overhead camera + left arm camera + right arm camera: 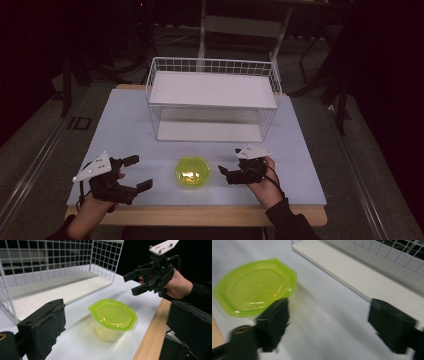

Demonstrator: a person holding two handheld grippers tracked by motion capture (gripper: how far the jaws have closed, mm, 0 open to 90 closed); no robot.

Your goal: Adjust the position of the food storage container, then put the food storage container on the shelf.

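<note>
Standing on the near middle of the surface [125, 125], the lidded green container [192, 172] sits between our two hands, in front of the white wire rack [212, 97], presumably within reach of either. Our right gripper [231, 163], just right of it, has its jaws wide apart with nothing between them; our left gripper [138, 172] likewise gapes empty, touching nothing.

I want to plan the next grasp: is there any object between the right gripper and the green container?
Nothing visible does. The right gripper, jaws open, sits just right of the green container, with bare table between them.
</note>
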